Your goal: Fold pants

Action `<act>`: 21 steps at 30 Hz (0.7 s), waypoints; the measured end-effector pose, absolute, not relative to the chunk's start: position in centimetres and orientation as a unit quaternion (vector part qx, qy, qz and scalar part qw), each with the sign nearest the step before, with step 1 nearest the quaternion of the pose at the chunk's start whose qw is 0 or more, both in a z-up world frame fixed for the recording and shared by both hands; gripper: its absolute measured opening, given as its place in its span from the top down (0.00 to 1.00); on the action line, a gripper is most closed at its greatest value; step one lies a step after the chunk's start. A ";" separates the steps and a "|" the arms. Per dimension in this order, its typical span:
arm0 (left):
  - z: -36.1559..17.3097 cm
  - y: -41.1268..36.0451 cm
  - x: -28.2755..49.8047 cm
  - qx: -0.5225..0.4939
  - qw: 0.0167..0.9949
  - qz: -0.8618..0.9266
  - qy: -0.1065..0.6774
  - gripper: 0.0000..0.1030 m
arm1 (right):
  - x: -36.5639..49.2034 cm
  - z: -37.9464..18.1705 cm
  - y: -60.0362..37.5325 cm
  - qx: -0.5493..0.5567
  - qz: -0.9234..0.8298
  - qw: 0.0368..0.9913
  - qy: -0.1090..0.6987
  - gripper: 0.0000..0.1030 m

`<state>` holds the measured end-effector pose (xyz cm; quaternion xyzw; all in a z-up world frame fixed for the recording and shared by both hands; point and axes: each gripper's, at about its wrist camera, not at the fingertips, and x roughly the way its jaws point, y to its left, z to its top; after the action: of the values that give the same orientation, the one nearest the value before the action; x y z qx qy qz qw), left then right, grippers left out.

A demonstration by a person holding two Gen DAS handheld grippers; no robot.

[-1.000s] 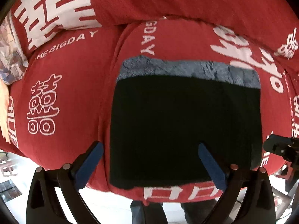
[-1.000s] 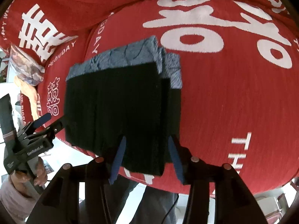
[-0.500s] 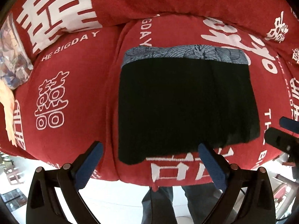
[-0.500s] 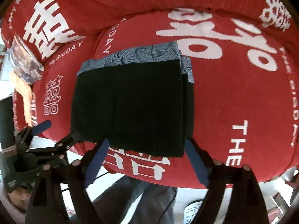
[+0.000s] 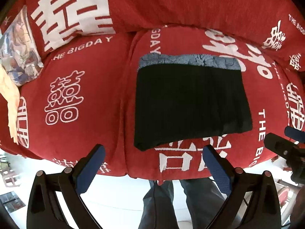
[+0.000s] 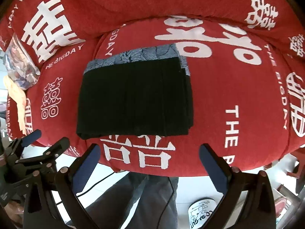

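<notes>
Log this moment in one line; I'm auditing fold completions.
pants: folded on sofa | left gripper: open, empty | right gripper: opening, empty

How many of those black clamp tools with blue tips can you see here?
2. The left gripper hangs over the sofa's front edge, left of the folded black pants. The right gripper, jaws opening, hangs beside it. Both are empty.
</notes>
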<state>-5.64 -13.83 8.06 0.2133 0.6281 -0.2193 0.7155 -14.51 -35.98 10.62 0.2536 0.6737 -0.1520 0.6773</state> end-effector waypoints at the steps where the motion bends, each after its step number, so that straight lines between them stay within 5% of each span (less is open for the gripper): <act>1: 8.6 -13.8 -5.6 0.213 0.718 -0.220 0.624 0.01 | -14.5 11.0 -35.9 0.250 -0.156 0.678 0.673 0.00; 21: 10.9 -13.9 -5.2 0.227 0.734 -0.221 0.601 0.01 | -13.0 13.3 -33.5 0.178 -0.191 0.692 0.674 0.00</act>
<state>-5.16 -13.88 10.94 0.2270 0.6012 -0.2210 0.7336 -13.03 -33.49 13.26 0.1777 0.6735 -0.1908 0.6917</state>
